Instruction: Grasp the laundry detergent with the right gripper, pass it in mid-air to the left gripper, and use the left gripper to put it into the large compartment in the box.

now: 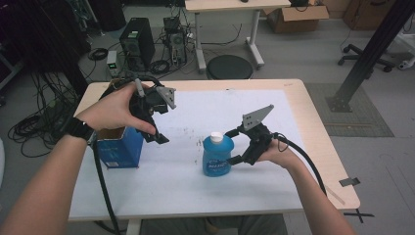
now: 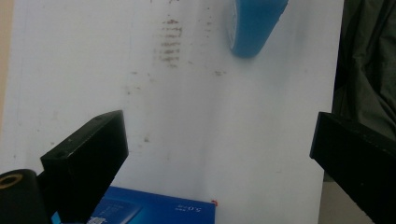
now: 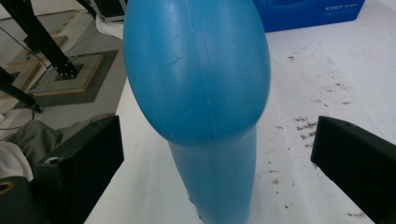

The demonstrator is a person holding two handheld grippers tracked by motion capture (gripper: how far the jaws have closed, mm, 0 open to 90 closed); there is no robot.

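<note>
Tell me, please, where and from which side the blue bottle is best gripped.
Probably on the body of the blue bottle, below the white cap, coming in level from its right side. It stands upright, and the right gripper already has its open jaws either side of the body, not touching yet.

bottle (image 2: 254, 28) top cropped, box (image 2: 154, 212) cropped

Even, soft light from overhead fills the room, and shadows are faint. The high view is fairly sharp, slightly grainy. In the right gripper view the blue bottle (image 3: 198, 93) between the jaws of the right hand-held gripper (image 3: 215, 158) is soft with mild sheen. The left gripper view is hazy; the white surface (image 2: 187, 116) ahead looks washed out.
</note>
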